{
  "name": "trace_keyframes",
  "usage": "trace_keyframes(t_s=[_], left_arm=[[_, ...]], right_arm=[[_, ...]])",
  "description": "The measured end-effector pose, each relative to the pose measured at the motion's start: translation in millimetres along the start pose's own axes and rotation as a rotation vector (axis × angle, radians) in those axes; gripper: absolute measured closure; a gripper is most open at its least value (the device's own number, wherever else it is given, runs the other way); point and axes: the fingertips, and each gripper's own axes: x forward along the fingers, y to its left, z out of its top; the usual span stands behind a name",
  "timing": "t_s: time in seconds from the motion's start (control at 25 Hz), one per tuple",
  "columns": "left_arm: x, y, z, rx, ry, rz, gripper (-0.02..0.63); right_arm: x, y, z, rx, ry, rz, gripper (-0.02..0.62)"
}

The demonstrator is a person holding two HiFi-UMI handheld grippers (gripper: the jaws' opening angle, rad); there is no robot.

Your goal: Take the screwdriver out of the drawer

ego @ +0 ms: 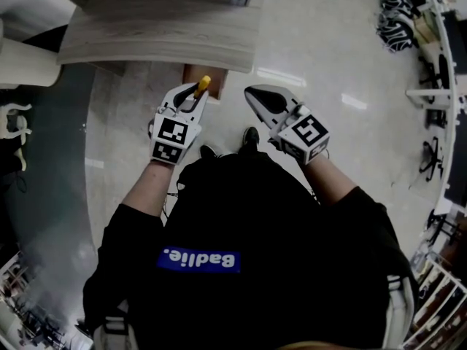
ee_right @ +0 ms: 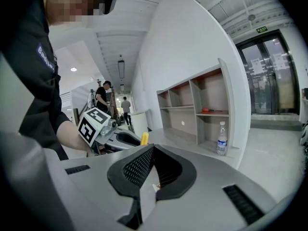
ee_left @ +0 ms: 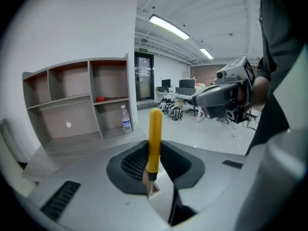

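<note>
Clamping the screwdriver (ee_left: 154,138) by its lower end, yellow handle upright between the pads, the left gripper (ego: 197,97) hangs over the pale floor (ego: 321,57) just short of the wooden desk (ego: 160,28). A water bottle (ee_left: 126,119) stands on the shelf unit (ee_left: 72,97) behind. Right gripper (ego: 254,95) sits beside it – jaw tips together, nothing between them.

The head camera looks steeply down past the person's chest (ego: 241,217) onto the left gripper (ego: 195,97), right gripper (ego: 252,93) and floor (ego: 328,64). Each gripper camera sits close behind its own jaws, facing the shelf (ee_left: 77,95) and bottle (ee_left: 126,119), with the other gripper off to one side. All three views share the bottle.
</note>
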Motion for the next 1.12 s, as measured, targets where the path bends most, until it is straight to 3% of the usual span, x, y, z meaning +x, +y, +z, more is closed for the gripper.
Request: trace_keyframes(t_s=[0.56,1.12], left_arm=[[-49.3,-17.9,29.8,-0.124,-0.117,0.067,0.531],[-57.1,-28.7,29.9,-0.150,-0.143,0.081,0.531]], right_arm=[[1.0,26.0,2.0,-0.031,0.011,0.089,0.565],[0.4,30.2,1.4,-0.039,0.012,0.116,0.565]])
